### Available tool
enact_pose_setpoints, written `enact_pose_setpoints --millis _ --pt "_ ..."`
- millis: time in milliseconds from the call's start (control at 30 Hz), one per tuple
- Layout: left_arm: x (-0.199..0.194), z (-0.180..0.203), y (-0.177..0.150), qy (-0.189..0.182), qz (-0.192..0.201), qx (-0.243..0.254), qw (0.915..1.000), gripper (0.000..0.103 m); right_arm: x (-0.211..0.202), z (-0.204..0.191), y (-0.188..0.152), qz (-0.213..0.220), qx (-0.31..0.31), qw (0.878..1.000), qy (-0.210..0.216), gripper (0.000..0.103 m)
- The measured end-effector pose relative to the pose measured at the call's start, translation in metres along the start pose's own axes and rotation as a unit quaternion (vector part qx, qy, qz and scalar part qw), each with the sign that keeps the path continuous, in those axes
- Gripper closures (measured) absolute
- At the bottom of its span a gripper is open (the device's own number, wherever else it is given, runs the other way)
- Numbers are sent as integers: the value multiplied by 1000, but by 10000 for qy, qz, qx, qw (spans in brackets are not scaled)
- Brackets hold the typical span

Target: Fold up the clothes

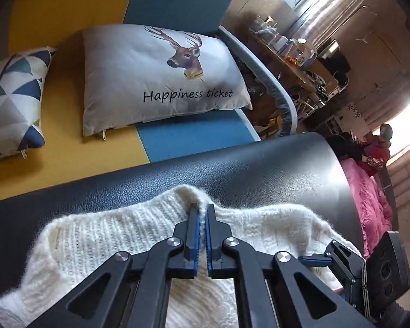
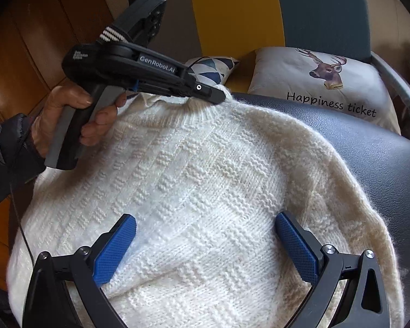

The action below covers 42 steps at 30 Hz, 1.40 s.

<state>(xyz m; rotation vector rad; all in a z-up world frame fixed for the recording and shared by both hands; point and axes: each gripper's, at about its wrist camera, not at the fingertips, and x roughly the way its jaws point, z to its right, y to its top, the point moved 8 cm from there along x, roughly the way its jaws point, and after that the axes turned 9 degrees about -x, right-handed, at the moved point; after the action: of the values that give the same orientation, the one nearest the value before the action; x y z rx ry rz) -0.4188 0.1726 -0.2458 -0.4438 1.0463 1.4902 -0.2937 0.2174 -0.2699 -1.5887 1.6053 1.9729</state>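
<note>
A cream knitted sweater (image 2: 205, 177) lies spread on a black leather seat (image 2: 382, 158). In the left wrist view my left gripper (image 1: 202, 210) is shut on a pinch of the sweater (image 1: 123, 240) at its far knitted edge. The right wrist view shows that left gripper (image 2: 218, 97) from the side, gripping the sweater's collar, with a hand (image 2: 68, 117) on its handle. My right gripper (image 2: 205, 227) hovers open over the middle of the sweater, its blue pads (image 2: 114, 248) wide apart with nothing clamped between them.
Behind the black seat (image 1: 232, 169) is a yellow and blue sofa (image 1: 68, 5) with a deer-print cushion (image 1: 161, 76) and a triangle-patterned cushion (image 1: 11, 101). A pink blanket (image 1: 369, 199) lies to the right. A wooden floor (image 2: 19, 54) shows on the left of the right wrist view.
</note>
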Motion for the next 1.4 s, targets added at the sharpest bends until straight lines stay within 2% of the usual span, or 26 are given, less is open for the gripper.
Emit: enact_pose_setpoints --millis 33,67,133,200,267,333,367,400,467,567,667,767,867,933,1033,1167,1267,1333,1400 --pt "-4 1 0 -24 4 -53 10000 94 1 -1 0 -24 -32 10000 -47 0" --pt "-11 2 1 -80 63 -129 9999 83 2 -2 -1 -47 -64 9999 -93 0" --pt "-32 2 2 -261 292 -324 9987 81 4 -3 -2 -75 -86 9998 -155 0" --pt "-66 -8 -5 -277 648 -516 9962 78 4 -3 -2 -65 -84 9998 -157 0" --pt "-93 -22 -25 -74 930 -576 9940 78 4 -4 -2 -81 -29 9999 -108 0" --pt "-117 -36 -49 137 1152 -582 9915 78 -1 -4 3 -283 259 9992 68 0" --pt "-125 -43 -62 204 1205 -576 9908 78 -3 -5 5 -376 402 9984 161 0" --pt "-132 -51 -75 270 1248 -578 9901 78 -9 -9 16 -266 495 9978 364 0" --pt "-144 -64 -98 411 1338 -588 9884 78 -23 -23 49 120 532 9950 831 0" --pt "-147 -79 -117 482 1314 -668 9879 78 -18 -45 100 347 733 9846 1549 0" --pt "-145 -88 -129 583 1271 -687 9878 78 16 -59 140 283 1021 9745 1977 0" --pt "-142 -96 -139 651 1215 -660 9883 78 62 -60 165 80 1173 9732 1975 0" --pt "-139 -102 -150 547 1234 -667 9886 78 112 -55 170 -468 1494 9669 2014 0" --pt "-140 -103 -154 421 1321 -692 9879 78 134 -63 170 -674 1718 9517 2455 0" --pt "-140 -106 -157 223 1392 -848 9864 78 144 -78 181 -414 1936 9268 3192 0" --pt "-140 -106 -158 151 1405 -909 9858 80 154 -66 202 378 2680 8948 3550 0" --pt "-139 -104 -158 210 1411 -869 9860 80 168 -55 205 322 2881 8984 3300 0" --pt "-138 -103 -159 262 1413 -847 9860 80 170 -60 206 -16 2535 9230 2895 0" --pt "-138 -101 -159 301 1421 -829 9859 80 157 -57 203 -125 2281 9388 2579 0"
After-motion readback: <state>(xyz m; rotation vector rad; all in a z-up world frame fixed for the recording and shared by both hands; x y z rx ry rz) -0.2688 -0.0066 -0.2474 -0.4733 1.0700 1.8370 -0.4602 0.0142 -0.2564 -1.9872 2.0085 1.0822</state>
